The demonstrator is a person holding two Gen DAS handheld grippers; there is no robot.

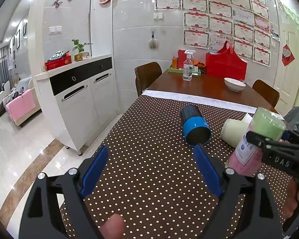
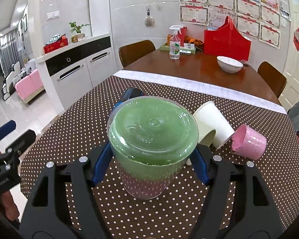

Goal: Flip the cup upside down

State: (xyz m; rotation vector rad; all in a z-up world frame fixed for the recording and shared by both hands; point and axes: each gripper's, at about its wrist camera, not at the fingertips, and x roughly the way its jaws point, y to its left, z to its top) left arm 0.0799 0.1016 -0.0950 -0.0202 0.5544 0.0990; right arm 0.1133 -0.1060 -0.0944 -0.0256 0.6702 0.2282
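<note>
Blue pads of the right gripper [image 2: 151,159] clamp the green-and-pink plastic cup [image 2: 152,139] at mid-wall, held tilted above the dotted tablecloth [image 2: 69,131]. It looks light, smooth and slightly flexible, so a firm mid-wall grip suits it. Its white label [image 1: 246,149] is unreadable. The left gripper [image 1: 151,169] hangs wide open, empty, near the blue cup [image 1: 195,125] lying sideways.
</note>
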